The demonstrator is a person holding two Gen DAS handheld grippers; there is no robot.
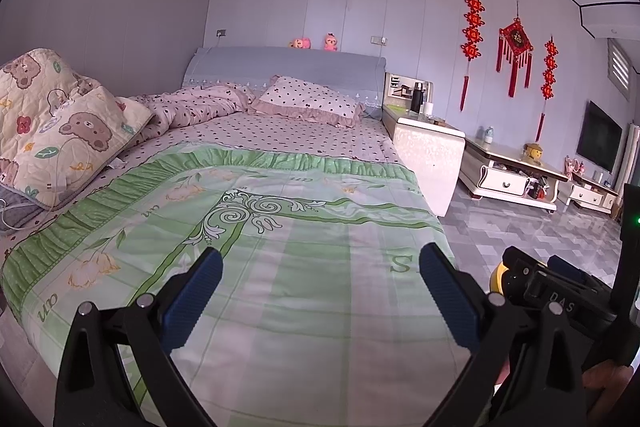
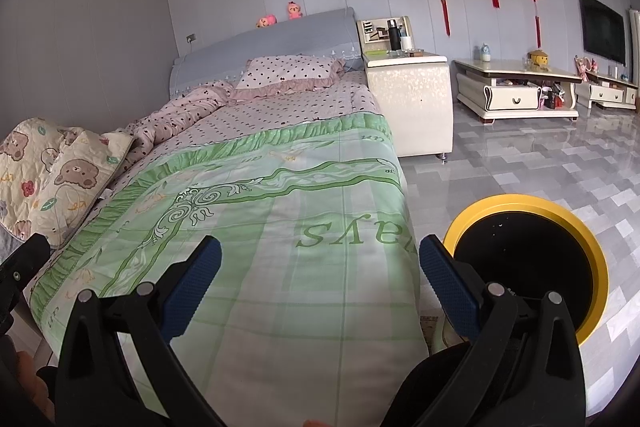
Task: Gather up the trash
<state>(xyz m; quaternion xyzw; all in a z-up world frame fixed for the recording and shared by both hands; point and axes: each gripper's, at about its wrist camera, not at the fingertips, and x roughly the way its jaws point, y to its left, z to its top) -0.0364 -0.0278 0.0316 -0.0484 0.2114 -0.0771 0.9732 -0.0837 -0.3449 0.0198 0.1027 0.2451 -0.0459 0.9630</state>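
Observation:
A round trash bin [image 2: 528, 259] with a yellow rim and black inside stands on the floor beside the foot of the bed; a sliver of its rim shows in the left wrist view [image 1: 498, 273]. My left gripper [image 1: 320, 267] is open and empty above the green bedspread [image 1: 280, 247]. My right gripper [image 2: 320, 259] is open and empty above the bedspread's right edge [image 2: 304, 267], with its right finger just left of the bin. The right gripper's body shows at the left wrist view's lower right [image 1: 560, 291]. No loose trash is visible.
A bear-print quilt [image 1: 56, 123] and polka-dot bedding [image 1: 304, 99] lie toward the bed's head. A white bedside cabinet [image 2: 412, 95], a low white table [image 2: 516, 91] and a wall TV [image 2: 602, 27] stand to the right. Grey tiled floor [image 2: 540, 163] lies beside the bed.

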